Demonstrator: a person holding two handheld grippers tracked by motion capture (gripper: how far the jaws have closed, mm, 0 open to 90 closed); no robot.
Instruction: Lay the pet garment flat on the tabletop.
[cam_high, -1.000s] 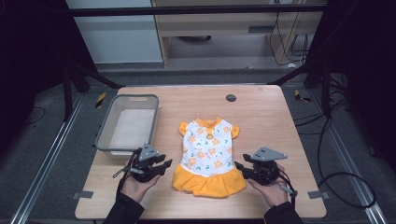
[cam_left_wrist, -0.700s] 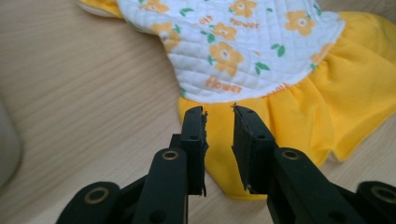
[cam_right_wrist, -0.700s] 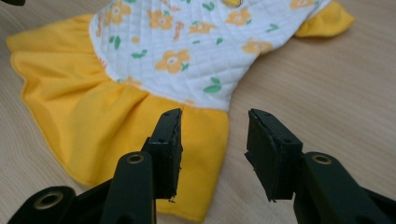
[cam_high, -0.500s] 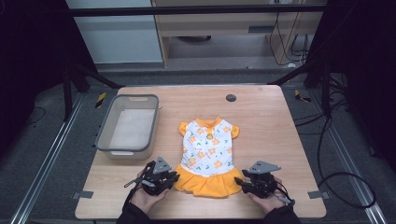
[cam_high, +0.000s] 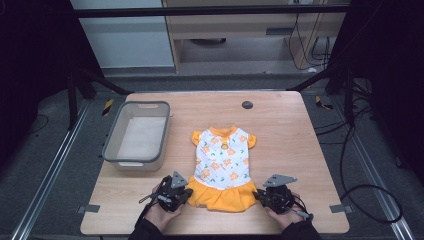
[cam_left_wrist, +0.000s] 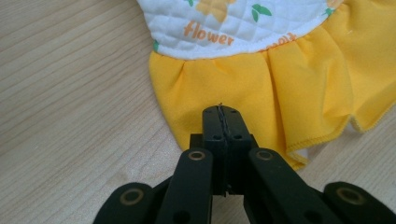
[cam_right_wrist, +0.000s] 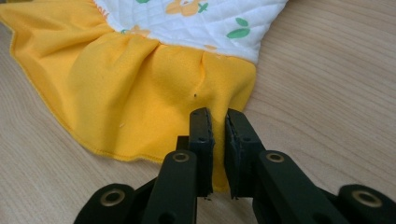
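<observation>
While both of the person's hands rest low at the near edge of the wooden table (cam_high: 300, 125), each one holds a black two-jaw gripper that points away from the person toward a small dress (cam_high: 222, 167). The left hand (cam_high: 159, 216) comes in from the bottom of the high view with its fingers wrapped around the left gripper (cam_high: 186, 192), which sits at the dress's lower left corner, just at the edge of the orange skirt. In the left gripper view, the left gripper (cam_left_wrist: 221, 116) has its jaws pressed flat together, having just been closing, and their tips lie on the orange fabric near the hem; whether a fold of cloth is pinched between them cannot be told. The right hand (cam_high: 286, 217) mirrors this on the other side, holding the right gripper (cam_high: 260, 195) at the skirt's lower right corner. In the right gripper view, the right gripper (cam_right_wrist: 217, 119) shows a narrow gap between its jaws, which have also just been closing, with orange fabric lying beneath and around their tips. The dress lies flat in the middle of the table, its collar pointing away from the person, its white quilted top printed with orange flowers and its gathered orange skirt nearest the hands. A grey plastic bin (cam_high: 112, 150) stands well apart to the left of the dress.
</observation>
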